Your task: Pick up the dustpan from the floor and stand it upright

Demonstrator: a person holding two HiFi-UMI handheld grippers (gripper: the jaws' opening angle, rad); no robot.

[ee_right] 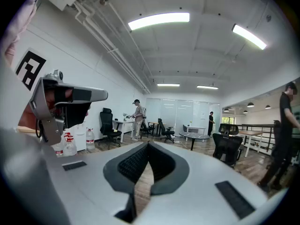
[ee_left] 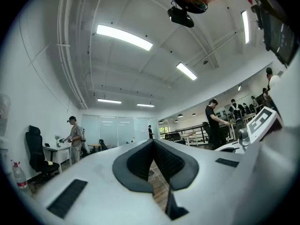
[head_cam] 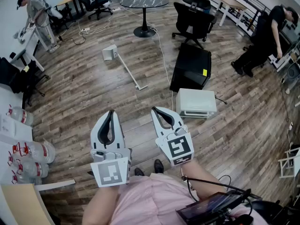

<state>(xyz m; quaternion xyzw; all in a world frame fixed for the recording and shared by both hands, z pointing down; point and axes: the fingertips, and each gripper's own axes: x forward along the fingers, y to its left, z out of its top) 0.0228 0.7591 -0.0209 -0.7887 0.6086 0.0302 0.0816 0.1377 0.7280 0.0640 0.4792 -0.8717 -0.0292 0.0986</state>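
The dustpan (head_cam: pixel 110 52) lies on its side on the wood floor, its long white handle (head_cam: pixel 129 71) stretching toward me. Both grippers hover close to my body, well short of it and pointing its way. My left gripper (head_cam: pixel 111 113) is shut with nothing in it, and so is my right gripper (head_cam: pixel 156 111). In the left gripper view the dark pads (ee_left: pixel 140 159) meet at the tip, with only the room and ceiling beyond. The right gripper view shows its pads (ee_right: pixel 134 162) touching as well. The dustpan appears in neither gripper view.
A black flat panel (head_cam: pixel 191 67) and a white box (head_cam: pixel 196 102) lie on the floor right of the dustpan, with a white cable (head_cam: pixel 161 50) between. A round table (head_cam: pixel 144 2) and office chairs (head_cam: pixel 193 21) stand beyond. Water bottles (head_cam: pixel 29 152) sit at my left. People work at both sides.
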